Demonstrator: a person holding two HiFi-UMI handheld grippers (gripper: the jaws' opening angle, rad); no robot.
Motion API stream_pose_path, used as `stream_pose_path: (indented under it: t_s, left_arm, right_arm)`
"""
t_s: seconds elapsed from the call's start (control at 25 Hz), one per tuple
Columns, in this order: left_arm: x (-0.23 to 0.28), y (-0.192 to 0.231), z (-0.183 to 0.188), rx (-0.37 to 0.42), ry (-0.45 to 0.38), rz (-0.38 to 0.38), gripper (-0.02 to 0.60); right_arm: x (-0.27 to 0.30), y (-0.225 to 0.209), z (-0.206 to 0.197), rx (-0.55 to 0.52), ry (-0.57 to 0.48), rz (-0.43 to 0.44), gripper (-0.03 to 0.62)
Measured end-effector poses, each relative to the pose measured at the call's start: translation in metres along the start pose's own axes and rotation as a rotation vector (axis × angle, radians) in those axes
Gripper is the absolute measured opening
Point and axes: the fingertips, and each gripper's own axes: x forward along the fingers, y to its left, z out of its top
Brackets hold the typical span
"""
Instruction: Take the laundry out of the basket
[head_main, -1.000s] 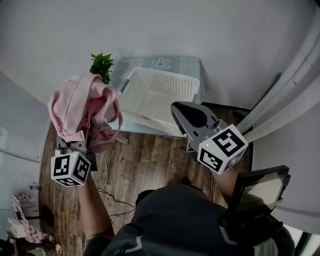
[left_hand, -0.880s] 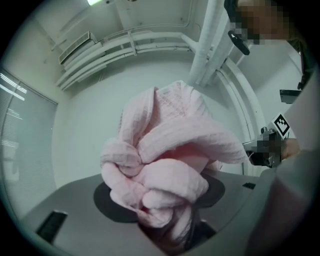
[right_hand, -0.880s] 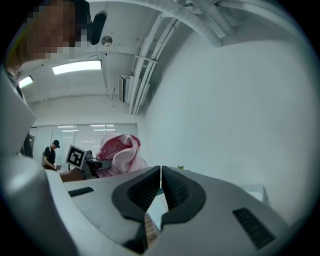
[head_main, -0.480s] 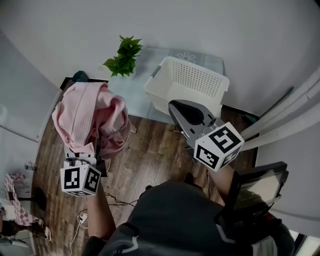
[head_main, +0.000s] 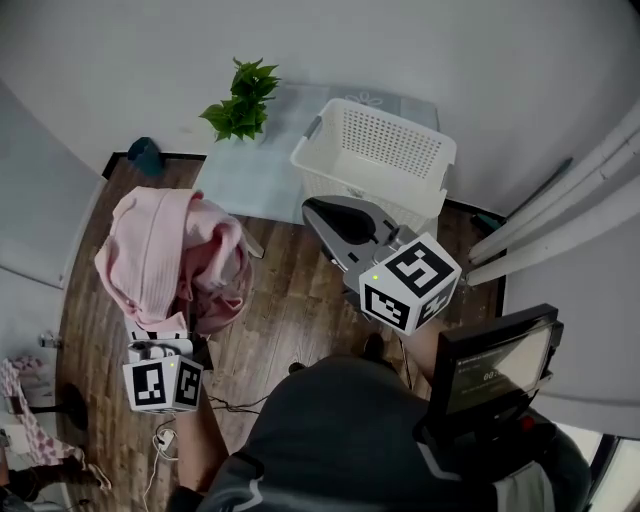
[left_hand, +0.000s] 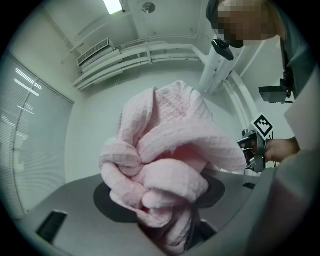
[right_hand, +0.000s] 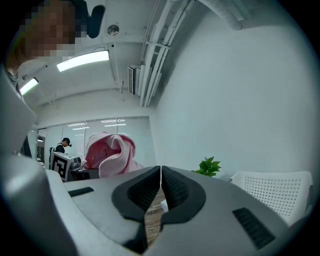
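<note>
A bundle of pink laundry (head_main: 170, 260) is bunched in my left gripper (head_main: 170, 325), which is shut on it and holds it level over the wooden floor at the left. In the left gripper view the pink laundry (left_hand: 167, 165) fills the space between the jaws and hides their tips. The white perforated basket (head_main: 378, 160) stands on a pale low table (head_main: 240, 170) at the back and looks empty. My right gripper (head_main: 325, 215) is shut with nothing in it, its tips just in front of the basket. The right gripper view shows the pink laundry (right_hand: 112, 152) at left and the basket (right_hand: 275, 192) at right.
A green potted plant (head_main: 240, 100) stands at the table's far left corner. A small teal object (head_main: 145, 155) lies on the floor by the left wall. Cables (head_main: 215, 400) trail on the floor near my feet. A dark screen device (head_main: 490, 370) hangs at my right side.
Both grippers have swung away from the basket towards the left and nearer to me. The pink bundle has travelled with the left gripper and sits lower in the head view.
</note>
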Motion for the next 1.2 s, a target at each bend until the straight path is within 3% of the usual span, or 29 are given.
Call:
stream_pose_path:
  t_s: [0.44,1.2]
  left_arm:
    - [-0.002,0.005,-0.013,-0.042,-0.007,-0.014,0.279]
    - [0.004,-0.013,-0.025,-0.095,-0.023,0.006,0.279]
  right_arm:
    - [0.014,0.012,-0.009,-0.015,0.038,-0.021,0.019]
    - [0.009,-0.010,-0.009,-0.067,0.028,-0.046,0.017]
